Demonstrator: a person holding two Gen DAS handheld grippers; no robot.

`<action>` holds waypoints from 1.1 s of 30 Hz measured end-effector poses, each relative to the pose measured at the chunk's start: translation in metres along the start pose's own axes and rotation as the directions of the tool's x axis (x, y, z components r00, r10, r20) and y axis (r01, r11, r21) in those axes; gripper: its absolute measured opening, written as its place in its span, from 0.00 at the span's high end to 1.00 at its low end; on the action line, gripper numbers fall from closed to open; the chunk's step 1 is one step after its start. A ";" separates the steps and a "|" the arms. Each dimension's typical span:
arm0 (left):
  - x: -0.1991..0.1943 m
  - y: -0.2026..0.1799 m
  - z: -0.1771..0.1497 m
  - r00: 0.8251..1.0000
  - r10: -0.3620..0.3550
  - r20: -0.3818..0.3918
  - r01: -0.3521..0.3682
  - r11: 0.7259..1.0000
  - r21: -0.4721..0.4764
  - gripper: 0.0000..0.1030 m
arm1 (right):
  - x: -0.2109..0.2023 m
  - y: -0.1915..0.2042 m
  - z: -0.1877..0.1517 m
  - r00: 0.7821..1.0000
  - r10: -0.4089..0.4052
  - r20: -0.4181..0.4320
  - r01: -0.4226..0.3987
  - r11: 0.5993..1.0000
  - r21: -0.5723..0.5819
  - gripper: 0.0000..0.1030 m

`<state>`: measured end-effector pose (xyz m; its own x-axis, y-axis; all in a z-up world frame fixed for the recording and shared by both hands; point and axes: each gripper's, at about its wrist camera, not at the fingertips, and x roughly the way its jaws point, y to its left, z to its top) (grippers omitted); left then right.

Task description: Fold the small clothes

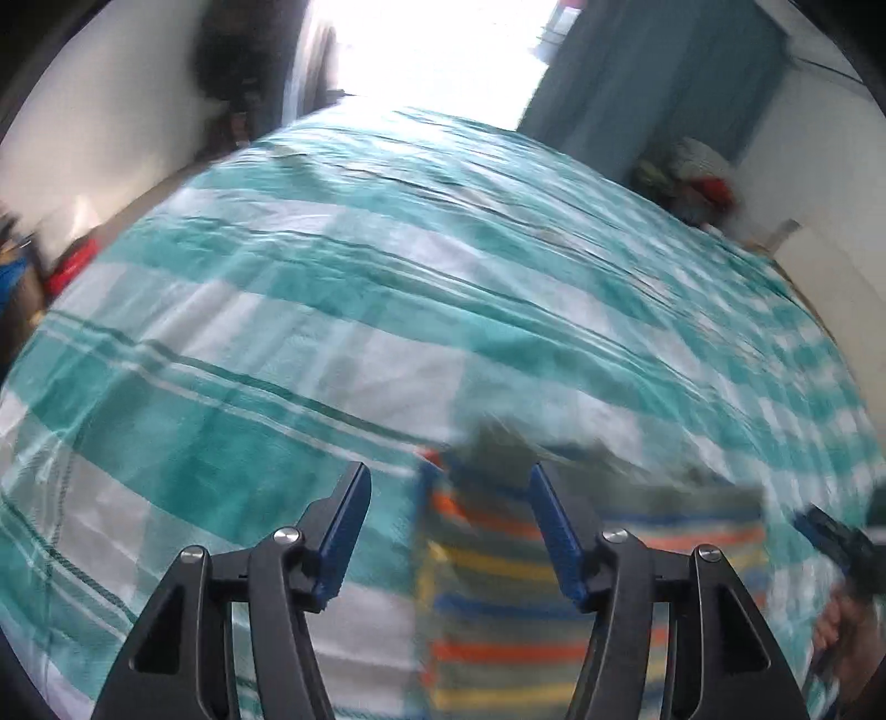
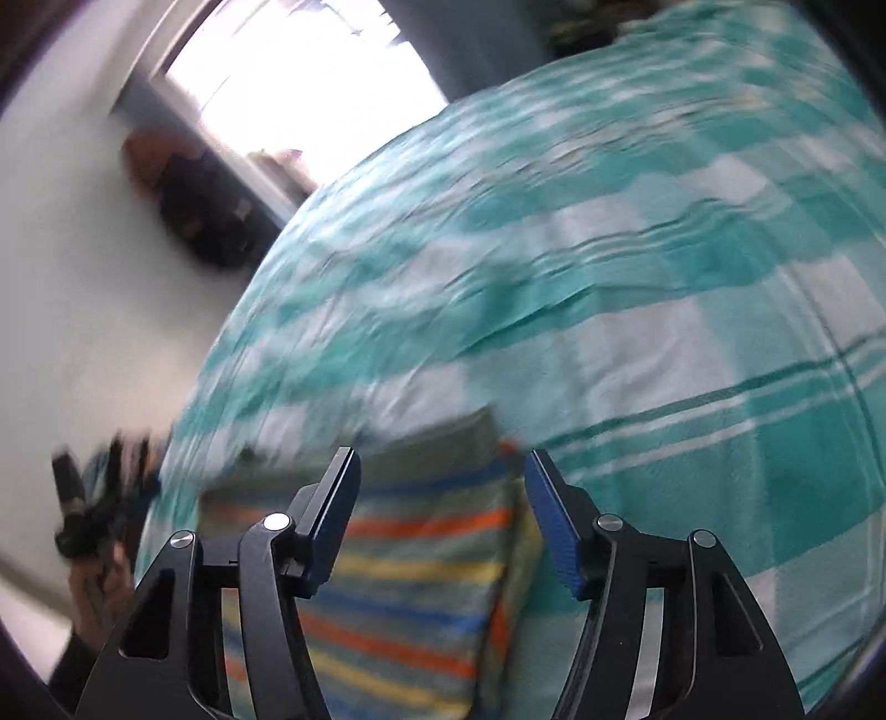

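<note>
A small striped garment (image 1: 498, 598), grey-green with orange, yellow and blue bands, lies folded flat on the bed. My left gripper (image 1: 448, 476) is open and empty above its left edge. The garment shows in the right wrist view (image 2: 410, 554) under my right gripper (image 2: 440, 462), which is open and empty above its far right part. The right gripper shows at the right edge of the left wrist view (image 1: 830, 537), and the left gripper at the left edge of the right wrist view (image 2: 94, 498). Both views are motion-blurred.
A teal and white checked bedspread (image 1: 387, 288) covers the bed. A bright window (image 1: 432, 50) and blue curtain (image 1: 637, 83) stand beyond it. A pile of coloured items (image 1: 692, 177) sits at the far right. White walls flank the bed.
</note>
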<state>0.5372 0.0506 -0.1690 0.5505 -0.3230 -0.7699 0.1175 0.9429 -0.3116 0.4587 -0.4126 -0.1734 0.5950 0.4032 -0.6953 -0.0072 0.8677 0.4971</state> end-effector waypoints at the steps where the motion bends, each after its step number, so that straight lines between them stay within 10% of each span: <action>1: 0.004 -0.007 -0.004 0.999 -0.026 -0.023 0.027 0.999 0.023 0.42 | 0.008 0.008 -0.002 0.999 0.021 -0.043 -0.022 0.999 -0.034 0.37; 5: 0.045 -0.043 -0.025 0.993 -0.025 -0.117 0.044 0.986 0.163 0.38 | 0.058 0.035 -0.012 0.982 0.065 -0.178 -0.088 0.988 -0.126 0.38; 9: 0.089 -0.031 -0.027 0.983 0.099 -0.156 -0.078 0.988 0.135 0.41 | 0.090 0.016 -0.016 0.984 -0.094 -0.152 0.081 0.993 -0.090 0.52; 15: 0.017 -0.042 -0.040 0.995 0.084 -0.049 -0.074 0.979 0.190 0.38 | 0.021 0.044 -0.030 0.993 -0.116 -0.032 0.107 0.973 -0.203 0.44; 21: -0.009 -0.040 -0.121 0.983 0.158 -0.094 -0.134 0.964 0.228 0.37 | -0.016 0.076 -0.113 0.991 -0.007 -0.135 -0.034 0.953 -0.301 0.44; 26: -0.015 -0.017 -0.163 0.968 0.227 -0.110 -0.204 0.961 0.186 0.35 | -0.011 0.043 -0.180 0.976 -0.145 -0.165 0.093 0.953 -0.288 0.53; 33: -0.046 -0.022 -0.166 0.951 0.289 -0.110 -0.268 0.948 0.173 0.36 | -0.050 0.050 -0.184 0.979 -0.183 -0.089 0.160 0.962 -0.222 0.42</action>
<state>0.3722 0.0314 -0.2188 0.4667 -0.0432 -0.8834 0.1068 0.9943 0.0077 0.2805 -0.3354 -0.2096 0.5123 0.2617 -0.8179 -0.0898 0.9635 0.2520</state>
